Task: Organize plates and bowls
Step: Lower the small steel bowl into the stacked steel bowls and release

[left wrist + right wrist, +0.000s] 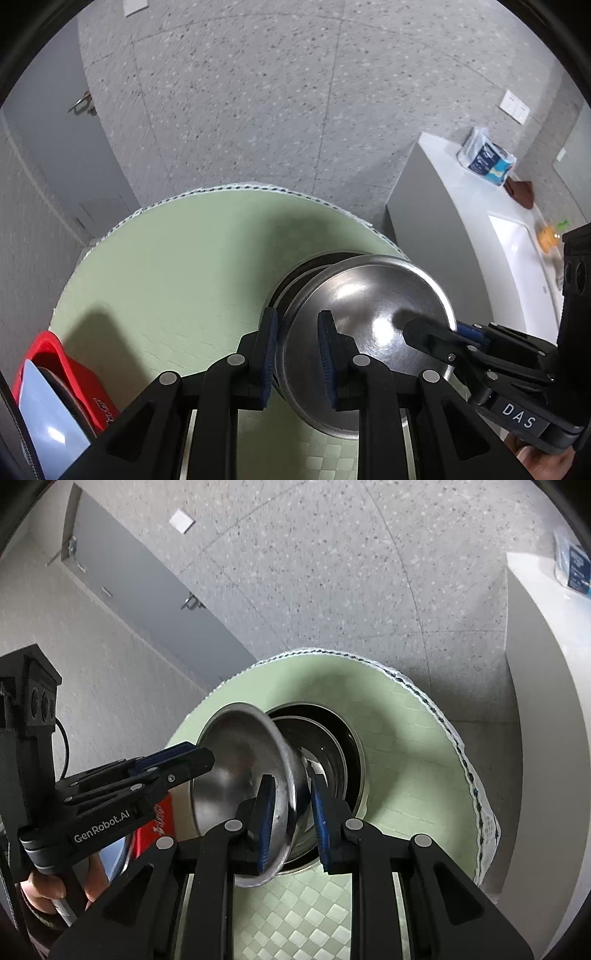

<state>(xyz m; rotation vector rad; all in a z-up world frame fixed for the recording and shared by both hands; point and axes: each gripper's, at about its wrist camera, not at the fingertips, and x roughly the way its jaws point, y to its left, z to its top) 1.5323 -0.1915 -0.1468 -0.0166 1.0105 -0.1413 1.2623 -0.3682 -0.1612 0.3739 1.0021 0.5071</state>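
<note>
Your steel bowl (365, 332) sits low and right of centre in the left wrist frame, tilted so its open mouth faces up and toward that camera; in the right wrist frame the same bowl (240, 775) shows its hollow turned to the left, rim slanting from upper left to lower right. It is round, brushed metal, with bright glare on the inner curve and a flared lip. It is held over a darker stack of bowls (332, 753) resting on the green round table (166, 277).

Your left gripper (297, 354) straddles the near rim, one blue pad outside and one inside, but whether the pads press the metal I cannot tell. Your right gripper (291, 812) grips the rim likewise.

Read "DAS" on the right gripper's body, "GenRobot.AI" on the left's.

At lower left a red rack (79, 373) holds a pale blue plate (48, 417).
</note>
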